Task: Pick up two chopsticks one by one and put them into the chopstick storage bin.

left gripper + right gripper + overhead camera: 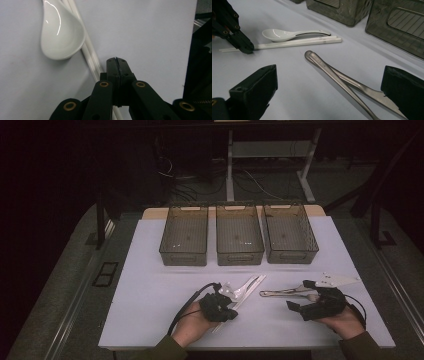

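A white ceramic spoon (234, 291) (61, 32) (279, 34) lies beside a pair of white chopsticks (248, 291) (90, 52) (297, 43) at the table's front middle. My left gripper (232, 314) (117, 61) (246, 49) is shut, with its tip down on the near end of the chopsticks, which run underneath it. Nothing shows between its jaws. To the right lie two metal cutlery pieces (281, 293) (329, 68), their handles crossed. My right gripper (301, 295) (329, 75) stands open just above the table, one jaw on each side of them.
Three dark see-through bins (184, 242) (239, 240) (290, 239) stand in a row at the back of the white table (150, 285). Two of them rise beyond the cutlery in the right gripper view (342, 10) (402, 27).
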